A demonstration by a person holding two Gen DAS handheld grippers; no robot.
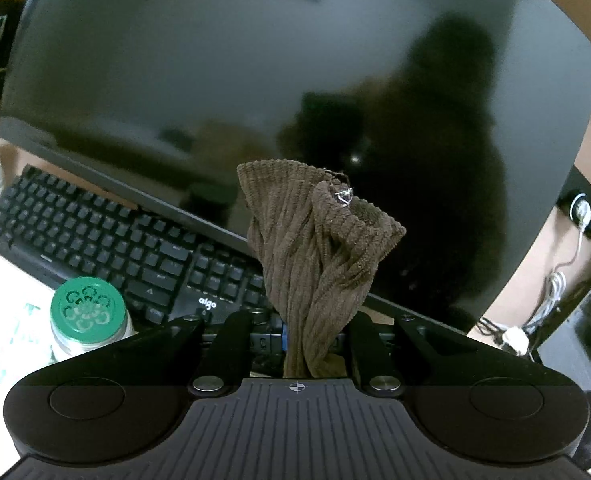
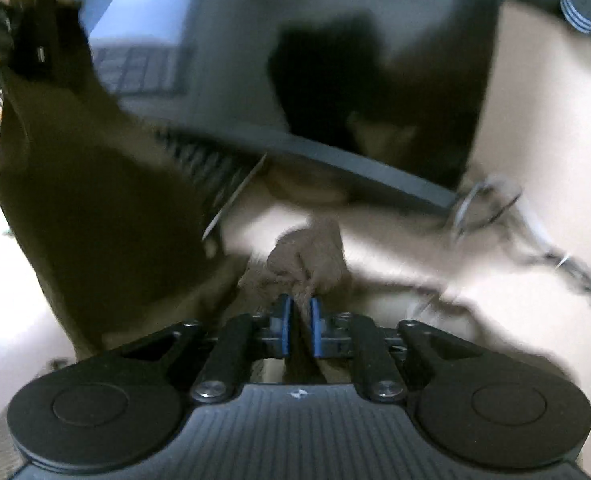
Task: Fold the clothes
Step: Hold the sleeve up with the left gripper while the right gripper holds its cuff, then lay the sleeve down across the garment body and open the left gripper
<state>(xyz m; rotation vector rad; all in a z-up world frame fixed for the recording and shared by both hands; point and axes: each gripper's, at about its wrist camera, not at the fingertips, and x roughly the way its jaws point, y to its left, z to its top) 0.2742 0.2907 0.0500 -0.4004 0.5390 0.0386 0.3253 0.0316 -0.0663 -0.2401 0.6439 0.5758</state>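
— What is pictured?
— A brown ribbed corduroy garment (image 1: 315,248), bunched into a narrow twist that fans wider at the top, its hemmed edge uppermost with a small loose tangle of thread at one corner.
— And from the right wrist view?
— The same brown cloth (image 2: 95,200), blurred, hangs as a broad dark sheet at the left, with a small lighter bunch (image 2: 307,260) gathered low at centre.
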